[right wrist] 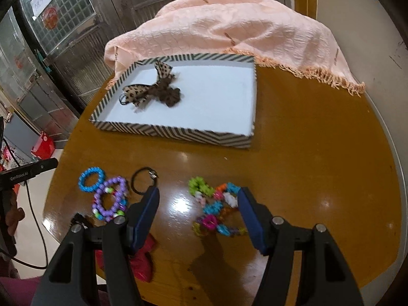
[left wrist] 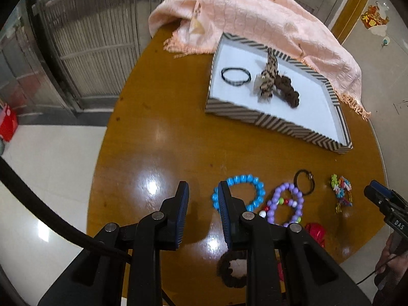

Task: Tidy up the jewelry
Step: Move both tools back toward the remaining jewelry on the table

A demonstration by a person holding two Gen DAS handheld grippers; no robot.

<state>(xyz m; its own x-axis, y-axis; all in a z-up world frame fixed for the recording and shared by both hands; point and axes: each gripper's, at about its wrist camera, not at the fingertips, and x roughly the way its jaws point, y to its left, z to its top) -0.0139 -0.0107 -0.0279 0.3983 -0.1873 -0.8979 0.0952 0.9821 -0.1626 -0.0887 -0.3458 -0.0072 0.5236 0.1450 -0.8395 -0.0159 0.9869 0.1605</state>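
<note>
Nearest the lens in the left wrist view, the left gripper (left wrist: 202,191) stands released above the bench (left wrist: 158,153), nothing between its fingers; its right finger overlaps the rim of the blue bead bracelet (left wrist: 252,182). A brown scrunchie (left wrist: 229,267) lies at the near bench edge under that finger, a red cloth piece (left wrist: 316,233) beside it. In the right wrist view, the right gripper (right wrist: 197,196) is likewise released, its fingers spread to either side of the multicoloured bead chain (right wrist: 214,207) without pressing it. Left of that chain lie the black hair tie (right wrist: 142,181), the purple bead bracelet (right wrist: 111,199), then the blue one, all in a row near the front edge. Beyond them a bare band of glossy bench separates the row from the striped tray (right wrist: 178,131). Inside it rest a leopard-print bow (left wrist: 267,76), a dark brown scrunchie (left wrist: 289,91) touching it, and a black band (left wrist: 236,76) apart to the left; the tray's right half is unoccupied. A pink towel (right wrist: 229,28) covers the far edge behind the tray.
</note>
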